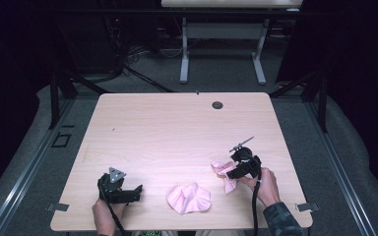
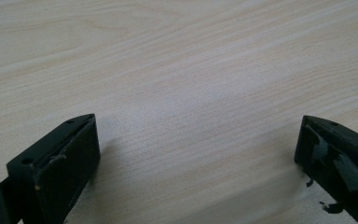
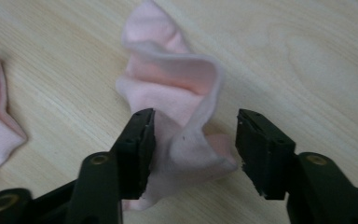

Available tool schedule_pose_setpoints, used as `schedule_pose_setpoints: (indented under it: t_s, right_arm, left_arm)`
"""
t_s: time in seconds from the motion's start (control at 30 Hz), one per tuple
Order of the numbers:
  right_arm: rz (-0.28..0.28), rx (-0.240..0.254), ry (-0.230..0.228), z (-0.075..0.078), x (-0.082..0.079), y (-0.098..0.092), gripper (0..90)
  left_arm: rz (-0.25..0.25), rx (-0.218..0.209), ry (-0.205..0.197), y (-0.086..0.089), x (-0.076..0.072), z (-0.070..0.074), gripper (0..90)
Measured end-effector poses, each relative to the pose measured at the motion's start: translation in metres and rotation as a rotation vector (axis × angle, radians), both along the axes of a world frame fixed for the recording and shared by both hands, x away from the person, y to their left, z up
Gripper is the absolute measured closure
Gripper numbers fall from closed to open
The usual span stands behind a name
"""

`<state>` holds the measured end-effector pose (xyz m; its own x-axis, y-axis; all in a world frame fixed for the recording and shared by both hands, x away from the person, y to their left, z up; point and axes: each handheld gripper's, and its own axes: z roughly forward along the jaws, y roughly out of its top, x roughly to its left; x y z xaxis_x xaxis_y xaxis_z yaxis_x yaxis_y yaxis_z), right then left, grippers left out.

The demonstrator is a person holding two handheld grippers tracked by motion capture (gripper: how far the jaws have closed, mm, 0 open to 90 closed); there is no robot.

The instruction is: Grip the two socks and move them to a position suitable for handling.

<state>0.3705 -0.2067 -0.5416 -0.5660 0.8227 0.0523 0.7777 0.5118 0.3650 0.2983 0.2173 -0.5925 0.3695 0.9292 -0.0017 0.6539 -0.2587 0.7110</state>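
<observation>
Right gripper [image 3: 191, 144] fingers [image 3: 137, 149] parted around pink sock [image 3: 177, 93], sock bunched between them on table [image 3: 307, 56], touched by one pad, left gripper [image 2: 198, 154] held wide open over bare wood, second sock [image 1: 188, 197] seen near.

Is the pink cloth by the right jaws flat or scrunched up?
Scrunched up: the pink cloth stands in ruffled folds between the right gripper's jaws.

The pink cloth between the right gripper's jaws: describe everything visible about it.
The small pale pink cloth, soft and fleecy-looking, lies crumpled on the light wooden table near its right front corner. One fold stands up in a curved ridge; a narrow tail trails toward the front edge. It sits between the right gripper's jaws: one jaw touches its side, the other stands apart, so it is not clamped. A second pink cloth lies apart to its left.
</observation>
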Motion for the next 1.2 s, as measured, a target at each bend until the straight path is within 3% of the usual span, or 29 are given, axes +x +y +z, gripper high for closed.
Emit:
schedule_pose_setpoints:
  t_s: [0.07, 0.1, 0.23, 0.27, 0.33, 0.37, 0.5, 0.7, 0.83, 0.97, 1.2]
  right_arm:
    - [-0.006, 0.005, 0.005, -0.005, -0.002, 0.002, 61.5]
    - [0.005, -0.016, 0.010, -0.004, -0.001, 0.000, 65.9]
    - [0.007, 0.021, 0.004, -0.006, -0.003, 0.001, 81.8]
    - [-0.014, 0.033, -0.025, -0.008, -0.004, 0.003, 82.8]
    - [0.016, 0.015, -0.023, -0.001, -0.003, 0.004, 83.7]
    - [-0.001, 0.046, -0.050, 0.002, -0.004, 0.006, 83.8]
    - [0.040, 0.056, -0.106, 0.028, 0.000, 0.012, 83.8]
    - [0.091, 0.097, -0.184, 0.063, 0.011, 0.036, 83.6]
    - [0.127, 0.101, -0.214, 0.075, 0.020, 0.056, 83.4]
    - [0.159, 0.108, -0.200, 0.070, 0.029, 0.079, 83.3]
    - [0.193, 0.109, -0.140, 0.042, 0.044, 0.110, 82.8]
  left_arm:
    - [0.000, 0.000, 0.000, 0.000, 0.000, 0.000, 0.0]
    - [0.000, 0.000, 0.000, 0.000, 0.000, 0.000, 0.0]
    - [0.000, 0.000, 0.001, 0.000, 0.000, 0.000, 0.0]
    - [0.000, 0.000, 0.000, 0.000, 0.000, 0.000, 0.0]
    - [0.001, 0.000, 0.000, 0.000, 0.000, 0.000, 0.0]
    - [0.000, 0.000, 0.000, 0.000, 0.000, 0.000, 0.0]
    - [0.001, 0.000, 0.000, 0.000, 0.000, 0.000, 0.0]
    - [0.003, -0.001, -0.001, 0.000, 0.000, 0.000, 0.0]
    - [0.003, -0.001, -0.001, 0.000, 0.000, 0.000, 0.0]
    - [0.003, -0.001, -0.001, 0.000, 0.000, 0.000, 0.1]
    - [0.004, -0.001, -0.001, 0.000, 0.000, 0.000, 0.1]
